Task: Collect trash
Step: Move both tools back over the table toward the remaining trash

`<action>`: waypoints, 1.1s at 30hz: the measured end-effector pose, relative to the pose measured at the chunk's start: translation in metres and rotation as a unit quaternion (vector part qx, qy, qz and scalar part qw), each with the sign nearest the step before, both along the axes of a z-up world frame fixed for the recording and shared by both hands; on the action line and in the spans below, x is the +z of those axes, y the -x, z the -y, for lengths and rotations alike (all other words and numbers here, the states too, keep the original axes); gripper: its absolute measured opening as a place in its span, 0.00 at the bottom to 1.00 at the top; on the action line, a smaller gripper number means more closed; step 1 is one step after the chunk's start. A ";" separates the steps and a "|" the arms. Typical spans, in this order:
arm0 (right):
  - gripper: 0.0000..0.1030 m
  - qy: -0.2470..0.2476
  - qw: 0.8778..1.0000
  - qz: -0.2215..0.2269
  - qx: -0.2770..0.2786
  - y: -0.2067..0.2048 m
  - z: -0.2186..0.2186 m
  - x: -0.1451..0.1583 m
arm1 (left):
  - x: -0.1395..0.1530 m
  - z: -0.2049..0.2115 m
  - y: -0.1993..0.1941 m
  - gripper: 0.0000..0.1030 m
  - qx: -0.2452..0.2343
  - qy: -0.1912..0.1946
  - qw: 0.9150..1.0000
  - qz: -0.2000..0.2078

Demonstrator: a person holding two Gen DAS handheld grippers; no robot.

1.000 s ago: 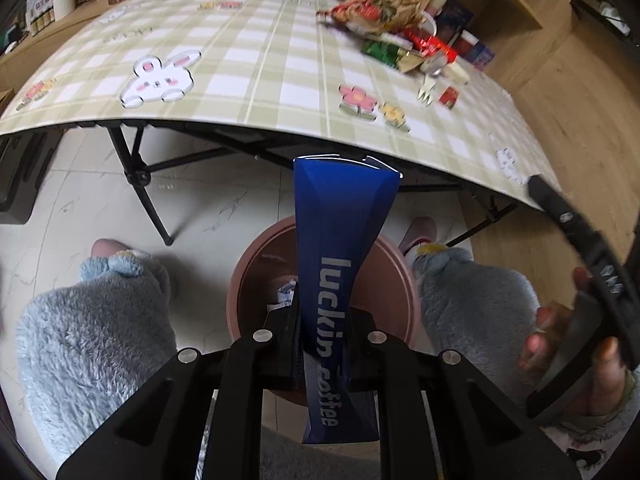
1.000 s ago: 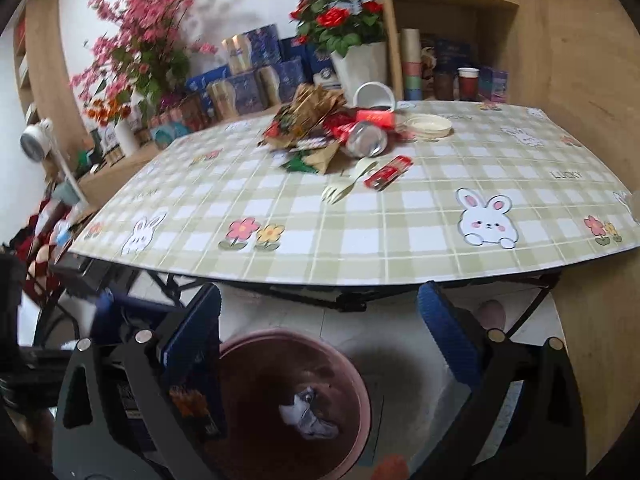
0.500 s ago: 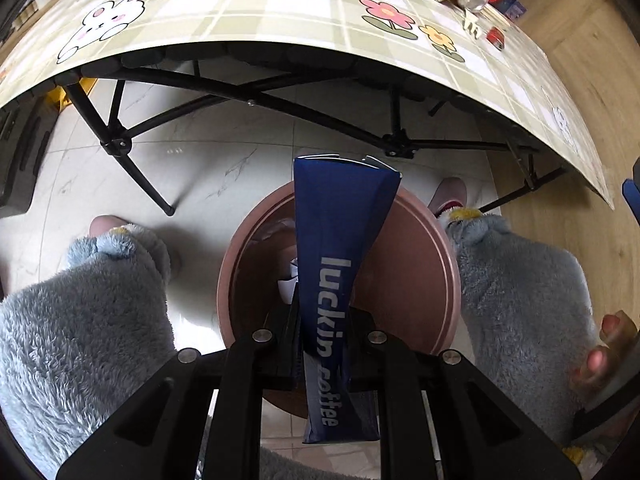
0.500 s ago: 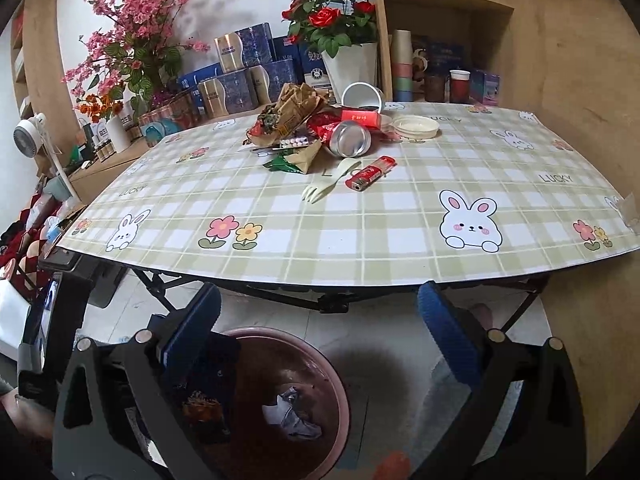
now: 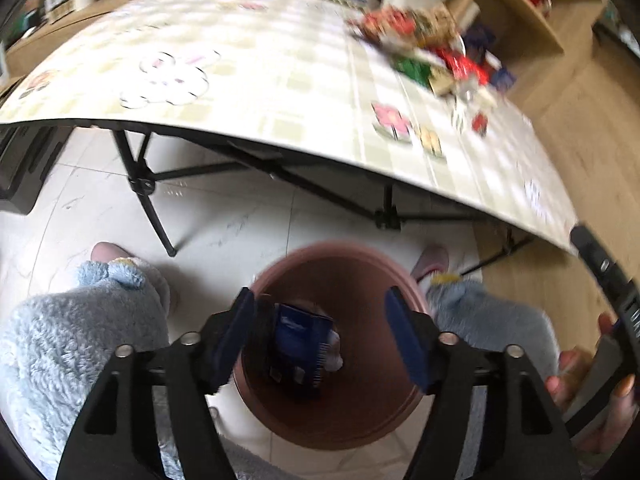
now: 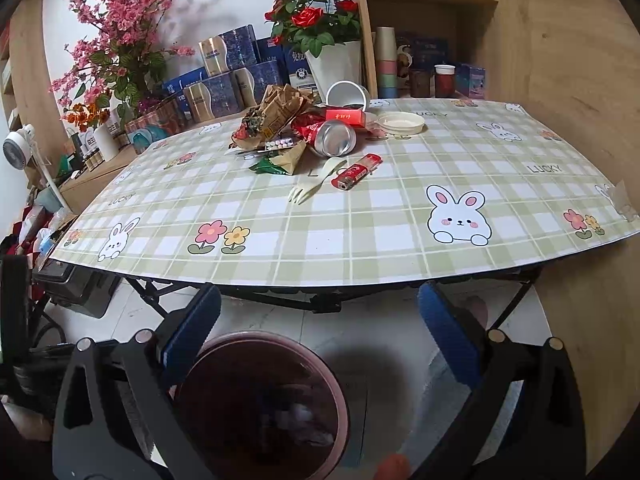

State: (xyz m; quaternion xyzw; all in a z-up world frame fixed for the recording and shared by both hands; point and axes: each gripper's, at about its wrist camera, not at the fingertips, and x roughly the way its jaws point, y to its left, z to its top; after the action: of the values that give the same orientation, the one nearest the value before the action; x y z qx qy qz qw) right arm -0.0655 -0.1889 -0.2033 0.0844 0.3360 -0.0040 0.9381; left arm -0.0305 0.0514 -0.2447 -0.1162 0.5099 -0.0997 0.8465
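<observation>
My left gripper hangs over the brown bin on the floor; its jaws are opening, and nothing is pressed between the blue pads. The dark blue coffee packet lies inside the bin below them. My right gripper stands open and empty above the same bin, short of the table edge. On the checked table lies a heap of trash: crumpled wrappers, a silver can, a red tube, a plastic fork, a white lid.
Fluffy blue trouser legs flank the bin. Black folding table legs stand on the white tiled floor. Flower pots, boxes and a wooden shelf line the table's far side. A small fan stands at left.
My left gripper opened and let go of the blue coffee packet, which dropped into the bin. The left wrist view tilted back up toward the table. The right gripper stayed put.
</observation>
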 end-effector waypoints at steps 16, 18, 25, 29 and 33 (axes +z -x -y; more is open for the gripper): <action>0.94 -0.007 1.000 -0.004 -0.017 -0.005 0.007 -0.001 | 0.042 -0.014 0.013 0.84 0.039 -0.006 0.994 0.105; 0.94 0.000 1.000 -0.002 -0.017 -0.006 0.009 0.001 | 0.045 -0.016 0.012 0.84 0.042 -0.007 0.993 0.113; 0.94 0.033 0.999 0.001 0.002 -0.023 0.019 0.008 | 0.069 -0.006 -0.003 0.84 -0.009 -0.017 0.986 0.164; 0.94 0.035 0.999 0.003 0.007 -0.036 0.032 0.014 | 0.081 0.003 -0.016 0.84 -0.041 -0.012 0.981 0.187; 0.94 0.056 0.998 0.008 0.002 -0.049 0.045 0.021 | 0.090 0.021 -0.043 0.85 -0.067 -0.033 0.979 0.191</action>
State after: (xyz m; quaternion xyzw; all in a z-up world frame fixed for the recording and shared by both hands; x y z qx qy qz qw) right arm -0.0164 -0.2335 -0.1826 0.0312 0.3279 -0.0207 0.9440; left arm 0.0125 0.0306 -0.1545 -0.0328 0.3487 -0.1596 0.9230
